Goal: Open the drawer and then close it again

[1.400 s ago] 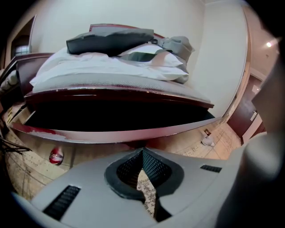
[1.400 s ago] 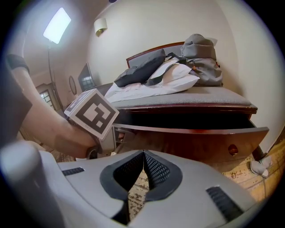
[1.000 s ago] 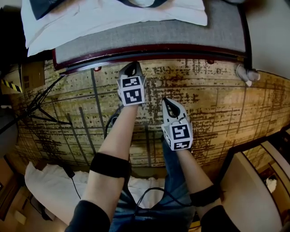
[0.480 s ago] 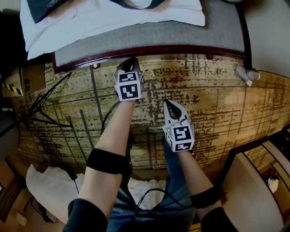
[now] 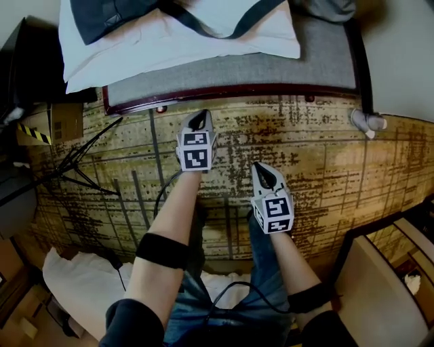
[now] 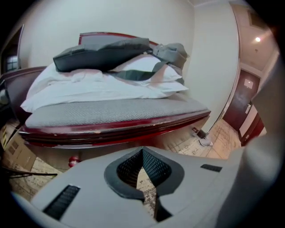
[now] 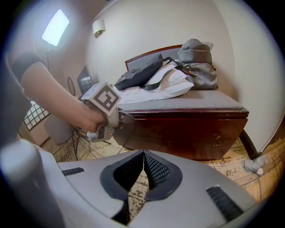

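Carpet (image 5: pixel 325 162), yellow-brown with dark worn lines, is spreading across the room under me. Ahead, a dark red chest (image 5: pixel 230 91) is standing against a pale wall. Its grey pad (image 5: pixel 271 64) is carrying white pillows (image 5: pixel 169 41) and a dark bag (image 5: pixel 108 13). The drawer (image 7: pixel 191 133) is sitting shut in the chest's front with its knob (image 7: pixel 217 135) facing me, so I am seeing nothing inside. A cardboard box (image 5: pixel 61 122) with striped tape is sitting left of the chest; I cannot tell what is in it. Black cables (image 5: pixel 81 159) are trailing beside it. I am holding my left tongs (image 5: pixel 199 118) clenched on nothing, just short of the chest's front. My right tongs (image 5: pixel 262 169) are hanging farther back over the carpet, likewise clenched and empty.
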